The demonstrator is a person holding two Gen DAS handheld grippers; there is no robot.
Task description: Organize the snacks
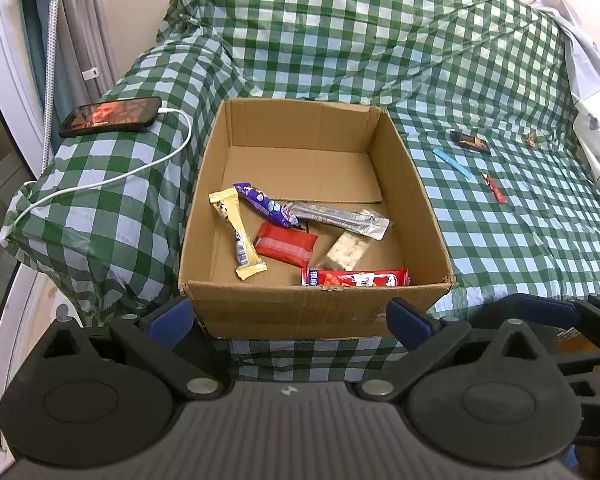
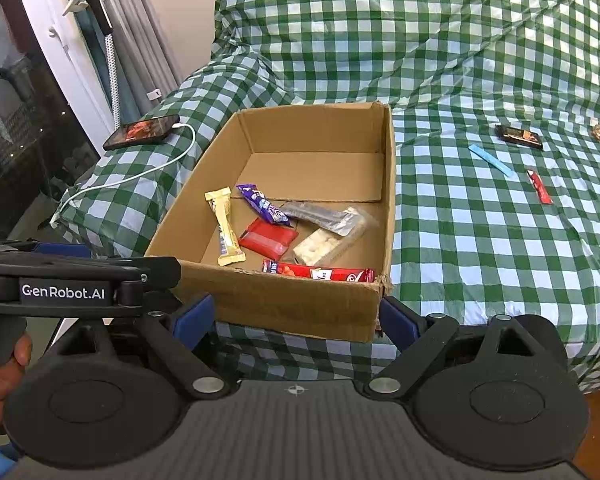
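Both tongs stand wide with nothing between their blue pads: the left tongs [image 1: 288,316] and the right tongs [image 2: 296,316] hover at the near wall of the cardboard box [image 1: 320,308], one on each side of it in view, touching neither the box nor any snack as far as can be seen. Four snacks wait out on the checked bed cover [image 2: 480,240], well apart from the box to its right: a blue stick [image 2: 491,161], a slim red stick [image 2: 540,187], a dark flat packet [image 2: 518,136] and a small brown sweet [image 2: 598,131]. All look light and thin; the foil wrappers are probably slippery and crinkly, and the soft cover under them will likely give when pressed, so each stick is best pinched across its narrow width near the middle, the dark packet across its short sides. Inside the box lie a cream bar [image 1: 238,236], a purple packet [image 1: 266,204], a silver sachet [image 1: 340,218], a red pouch [image 1: 286,244], a clear pack of white pieces [image 1: 346,252] and a long red bar [image 1: 356,278], some overlapping. A phone [image 1: 108,117] on its white cable [image 1: 140,168] rests left of the box. The long red bar's lower edge is hidden by the box wall, the brown sweet is too small to identify, and the printing on the wrappers cannot be read.
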